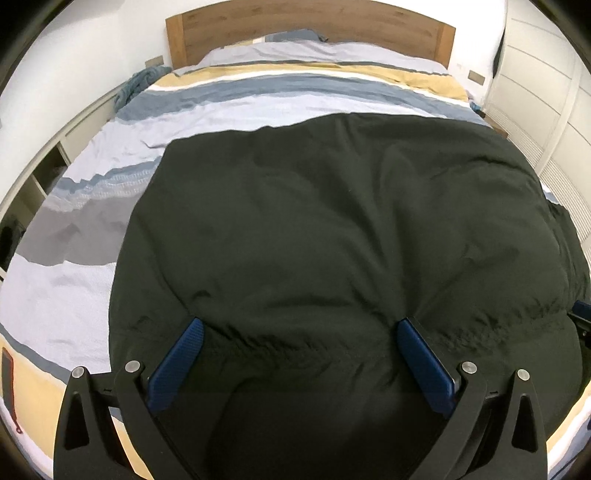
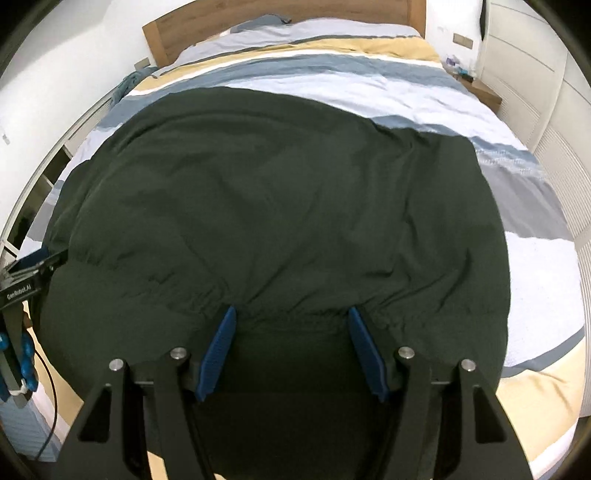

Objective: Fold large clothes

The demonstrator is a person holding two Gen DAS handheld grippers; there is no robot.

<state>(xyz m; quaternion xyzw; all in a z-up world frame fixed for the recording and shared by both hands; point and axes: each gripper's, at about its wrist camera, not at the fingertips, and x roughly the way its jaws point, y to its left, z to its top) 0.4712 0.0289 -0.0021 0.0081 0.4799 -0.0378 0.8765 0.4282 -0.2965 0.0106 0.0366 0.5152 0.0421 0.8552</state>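
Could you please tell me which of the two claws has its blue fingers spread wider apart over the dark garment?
The left claw: its jaws stand clearly wider over the dark garment than those of the right claw.

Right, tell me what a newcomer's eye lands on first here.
The big dark green garment spread over the near half of the striped bed cover. Then the blue-padded left tongs and right tongs, open at its gathered near edge. Beyond stands a wooden headboard.

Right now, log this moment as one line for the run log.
stage: fold start | dark green garment: spread on striped bed | left gripper: open over near elastic edge | right gripper: open, same edge
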